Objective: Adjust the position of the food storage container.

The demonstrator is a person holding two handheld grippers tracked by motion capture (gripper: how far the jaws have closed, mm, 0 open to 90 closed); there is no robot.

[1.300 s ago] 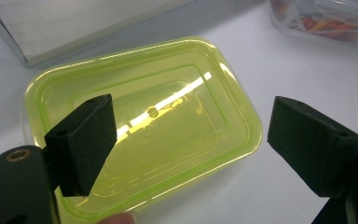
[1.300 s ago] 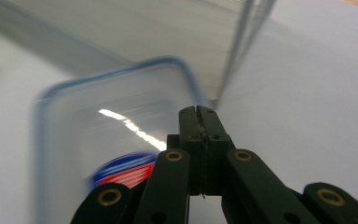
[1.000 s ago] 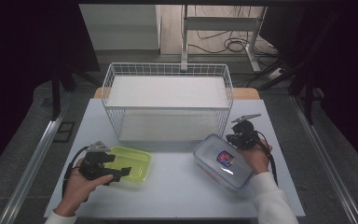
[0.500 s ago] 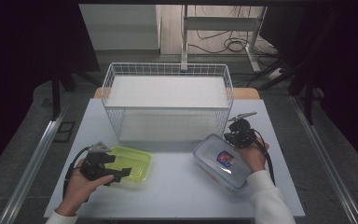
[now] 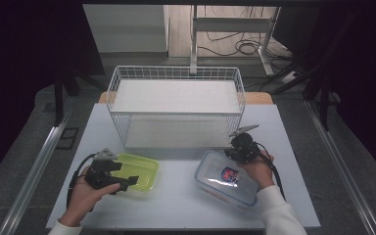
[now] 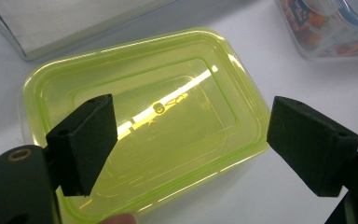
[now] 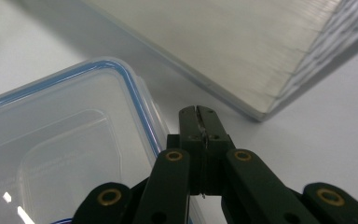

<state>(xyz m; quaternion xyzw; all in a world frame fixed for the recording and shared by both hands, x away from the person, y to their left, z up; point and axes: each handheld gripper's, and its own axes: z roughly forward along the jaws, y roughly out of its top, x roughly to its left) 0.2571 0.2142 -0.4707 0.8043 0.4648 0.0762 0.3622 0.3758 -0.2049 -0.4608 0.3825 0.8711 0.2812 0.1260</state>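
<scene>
Over green lid [image 6: 168,126], spread left gripper [image 6: 191,144]

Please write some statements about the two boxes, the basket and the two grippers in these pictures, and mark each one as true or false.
1. The left gripper is open above the green box. True.
2. The right gripper is open wide. False: its jaws are pressed together, with nothing seen between them.
3. The clear box with the blue-edged lid lies inside the wire basket. False: it lies on the table, in front of the basket.
4. The green box is on the person's left side, the clear box on the right. True.
5. The right gripper sits beside the edge of the clear box's lid. True.
</scene>
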